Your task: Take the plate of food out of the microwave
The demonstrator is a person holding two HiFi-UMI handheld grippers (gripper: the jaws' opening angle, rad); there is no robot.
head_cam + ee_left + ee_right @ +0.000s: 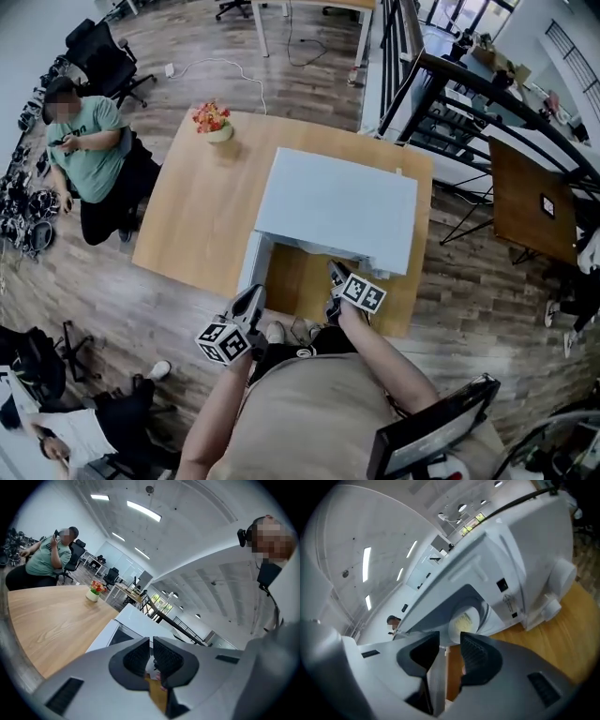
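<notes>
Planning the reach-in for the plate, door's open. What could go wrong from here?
1. The open door juts out beside the left tongs, which are shut. A sideways move could knock it toward the opening.
2. The plate of food sits back inside the microwave, and the right tongs are open and outside it. A one-sided rim grip may tilt the plate and spill food.

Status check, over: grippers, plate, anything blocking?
Left gripper fingers closed, empty. Right gripper fingers apart, holding nothing. Plate of food inside microwave, door open. Nothing blocking.
</notes>
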